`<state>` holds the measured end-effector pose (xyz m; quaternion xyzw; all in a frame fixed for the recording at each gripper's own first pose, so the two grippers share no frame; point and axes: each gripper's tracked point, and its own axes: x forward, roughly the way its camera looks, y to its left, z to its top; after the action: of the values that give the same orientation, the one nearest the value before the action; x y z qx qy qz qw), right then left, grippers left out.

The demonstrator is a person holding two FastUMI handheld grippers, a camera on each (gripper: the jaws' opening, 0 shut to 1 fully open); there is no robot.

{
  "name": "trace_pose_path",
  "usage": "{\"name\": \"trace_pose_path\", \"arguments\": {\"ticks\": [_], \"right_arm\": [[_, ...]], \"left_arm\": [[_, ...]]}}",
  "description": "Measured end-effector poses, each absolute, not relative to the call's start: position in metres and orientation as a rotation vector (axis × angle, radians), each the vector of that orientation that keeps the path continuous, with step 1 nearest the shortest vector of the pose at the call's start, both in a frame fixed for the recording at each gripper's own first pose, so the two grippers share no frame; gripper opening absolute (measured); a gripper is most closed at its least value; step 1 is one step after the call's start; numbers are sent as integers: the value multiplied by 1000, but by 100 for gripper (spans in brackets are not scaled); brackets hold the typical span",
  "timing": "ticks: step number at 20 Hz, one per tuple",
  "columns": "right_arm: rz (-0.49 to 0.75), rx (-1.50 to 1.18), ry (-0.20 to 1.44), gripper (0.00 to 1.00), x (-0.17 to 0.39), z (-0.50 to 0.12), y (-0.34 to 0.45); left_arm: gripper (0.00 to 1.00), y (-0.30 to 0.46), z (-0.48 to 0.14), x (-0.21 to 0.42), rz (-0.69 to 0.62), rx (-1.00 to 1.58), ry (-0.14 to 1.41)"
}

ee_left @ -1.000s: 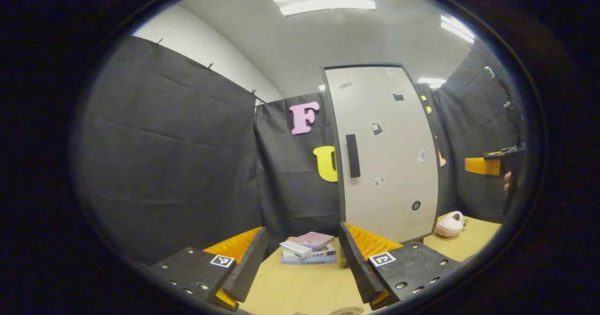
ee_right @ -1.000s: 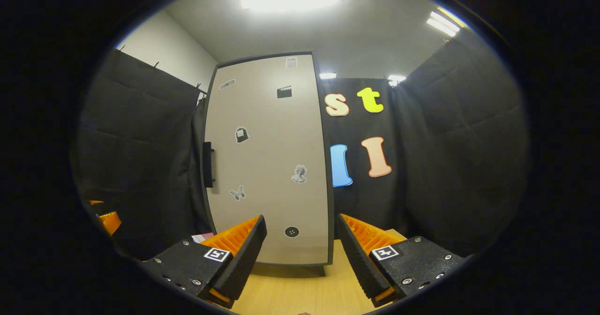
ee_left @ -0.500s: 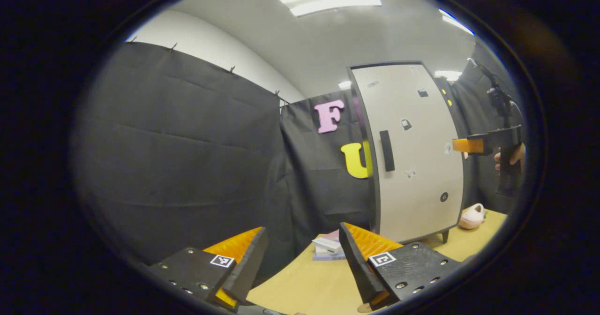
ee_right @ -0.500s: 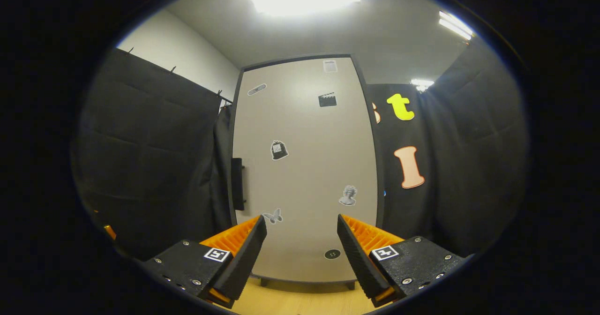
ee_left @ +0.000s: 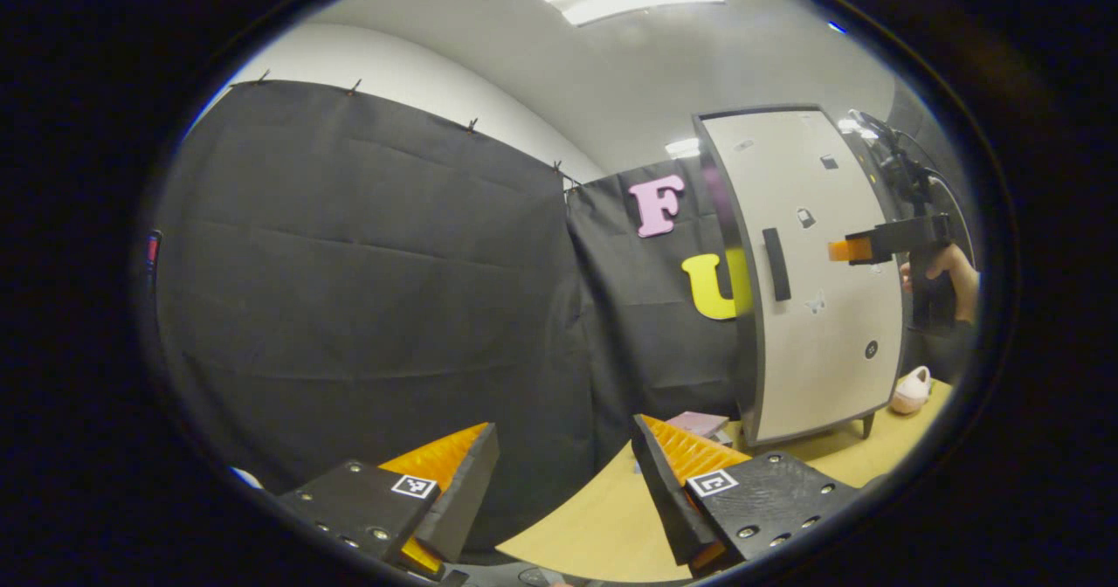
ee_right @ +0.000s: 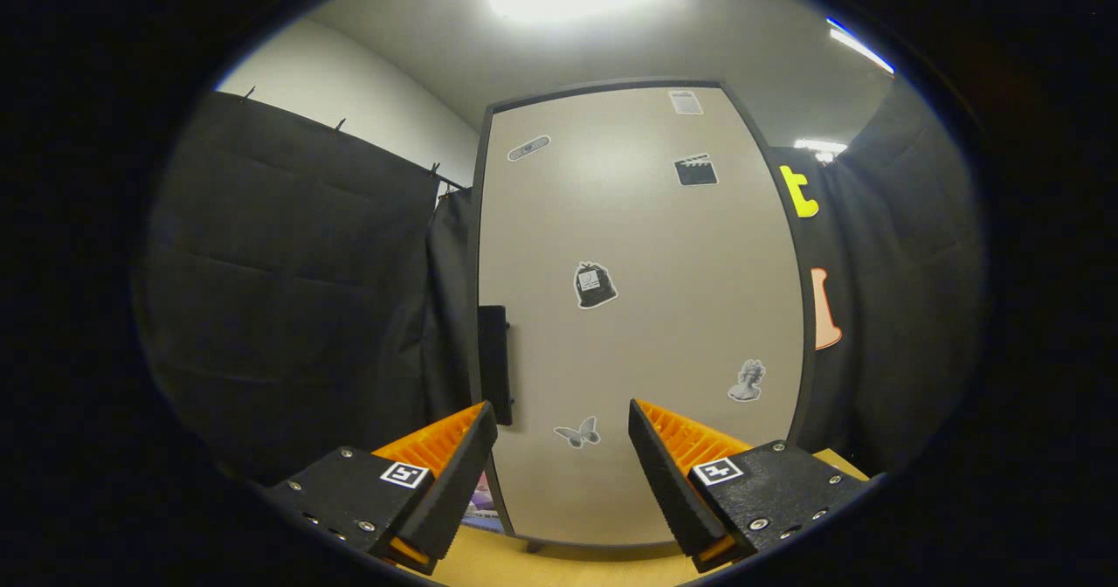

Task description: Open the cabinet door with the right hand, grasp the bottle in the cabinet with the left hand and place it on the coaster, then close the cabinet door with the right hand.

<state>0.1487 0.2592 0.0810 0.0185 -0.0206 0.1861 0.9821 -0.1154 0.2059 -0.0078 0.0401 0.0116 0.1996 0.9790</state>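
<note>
The right gripper (ee_right: 559,434) was spread wide and empty, level before the shut beige cabinet door (ee_right: 642,307) near its black handle (ee_right: 495,364). The left gripper (ee_left: 563,456) gaped wide, low over the wooden surface (ee_left: 603,517).

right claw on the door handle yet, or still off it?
Apart. In the right gripper view the open right claw has nothing between its fingers, and the cabinet door handle sits beyond them, up and to the left.
</note>
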Motion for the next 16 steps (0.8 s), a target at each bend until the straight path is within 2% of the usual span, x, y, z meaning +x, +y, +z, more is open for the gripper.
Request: {"name": "trace_pose_path", "arguments": {"ticks": [1, 2, 3, 6, 9, 10, 12, 13, 15, 16], "right_arm": [[375, 42, -36, 94, 156, 83, 267], [377, 48, -35, 94, 161, 84, 274], [380, 48, -35, 94, 168, 87, 282], [374, 31, -16, 92, 187, 88, 303], [384, 18, 49, 85, 207, 82, 326], [390, 14, 72, 84, 212, 79, 333], [380, 7, 81, 77, 222, 79, 342], [377, -1, 81, 69, 226, 80, 347], [367, -23, 99, 58, 232, 77, 355], [357, -29, 110, 54, 235, 75, 357]], "left_arm": [[88, 211, -9, -116, 411, 80, 27], [91, 216, -12, -117, 419, 78, 31], [88, 220, -13, -120, 426, 76, 33], [88, 236, -19, -125, 447, 71, 39], [88, 250, -24, -131, 470, 66, 47], [91, 254, -25, -133, 477, 62, 48], [88, 263, -30, -131, 491, 59, 49], [91, 266, -32, -131, 501, 61, 51], [88, 275, -38, -132, 518, 59, 59], [91, 280, -39, -136, 522, 54, 60]]}}
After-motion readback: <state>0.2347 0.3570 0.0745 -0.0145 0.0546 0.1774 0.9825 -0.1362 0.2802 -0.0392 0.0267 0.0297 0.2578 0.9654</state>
